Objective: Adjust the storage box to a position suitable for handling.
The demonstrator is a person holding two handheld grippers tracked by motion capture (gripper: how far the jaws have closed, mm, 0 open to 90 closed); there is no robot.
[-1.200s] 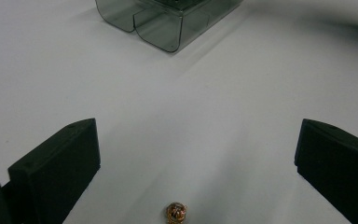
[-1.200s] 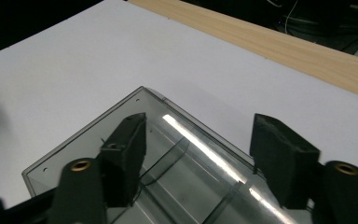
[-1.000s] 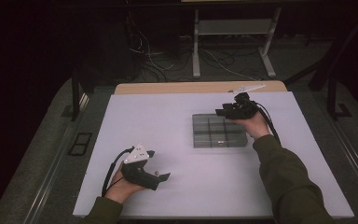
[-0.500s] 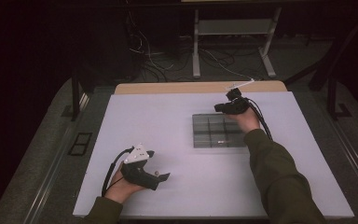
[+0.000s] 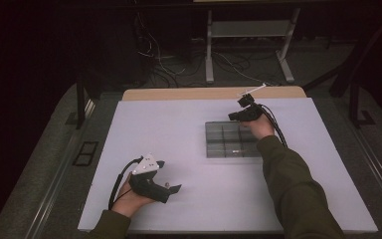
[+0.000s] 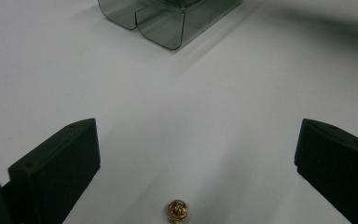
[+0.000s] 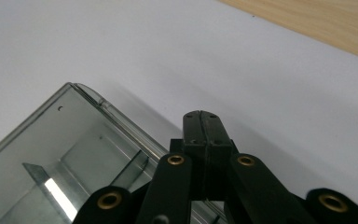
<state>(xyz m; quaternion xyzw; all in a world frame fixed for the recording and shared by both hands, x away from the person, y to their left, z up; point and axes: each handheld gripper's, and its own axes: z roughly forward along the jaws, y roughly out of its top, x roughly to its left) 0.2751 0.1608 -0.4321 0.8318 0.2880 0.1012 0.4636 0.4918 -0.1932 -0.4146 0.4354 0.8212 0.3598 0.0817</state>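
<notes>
Hovering shut and empty over the far corner of the box [image 5: 231, 140], the right gripper [image 5: 235, 116] has just closed on nothing; the left gripper [image 5: 171, 175] rests wide open around the bead [image 6: 178, 210], ready to pinch it.

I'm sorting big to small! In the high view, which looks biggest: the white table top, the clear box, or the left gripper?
1. White table top
2. Clear box
3. Left gripper, though not far behind the box, and it sits nearer the camera.

I find no legible text, label, brand, number or sign on the table [image 5: 179, 149], the clear box [image 5: 231, 140] or either gripper.
</notes>
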